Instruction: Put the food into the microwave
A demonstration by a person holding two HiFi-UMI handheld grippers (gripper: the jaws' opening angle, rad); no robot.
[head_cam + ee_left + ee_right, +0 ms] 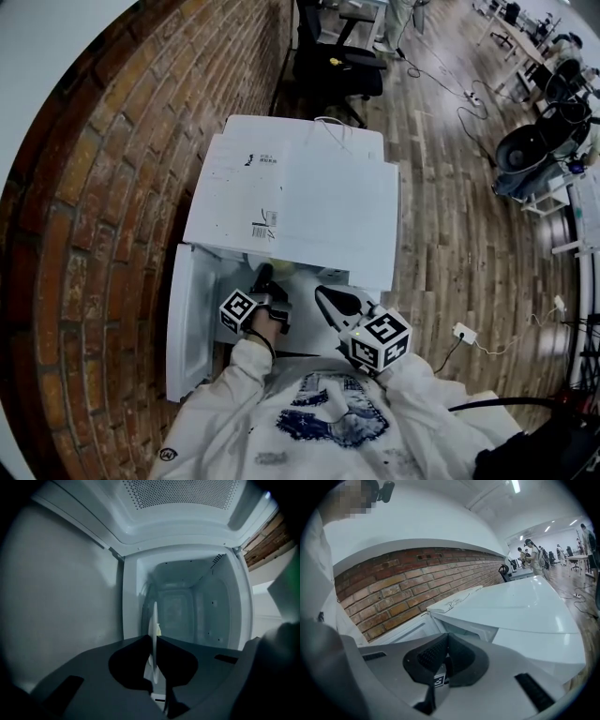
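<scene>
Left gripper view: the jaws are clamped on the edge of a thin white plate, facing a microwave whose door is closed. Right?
The door is not closed. The left gripper view looks straight into the microwave's open cavity, and the head view shows the door swung out to the left. The left gripper is indeed clamped on the thin white plate's edge.

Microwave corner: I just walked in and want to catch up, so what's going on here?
A person stands at the white microwave, its door swung open, with a tool in each hand. The left tool is clamped on the rim of a thin white plate, seen edge-on, and points inside. The right tool is shut and empty, held beside it. The plate has not been set down yet.
</scene>
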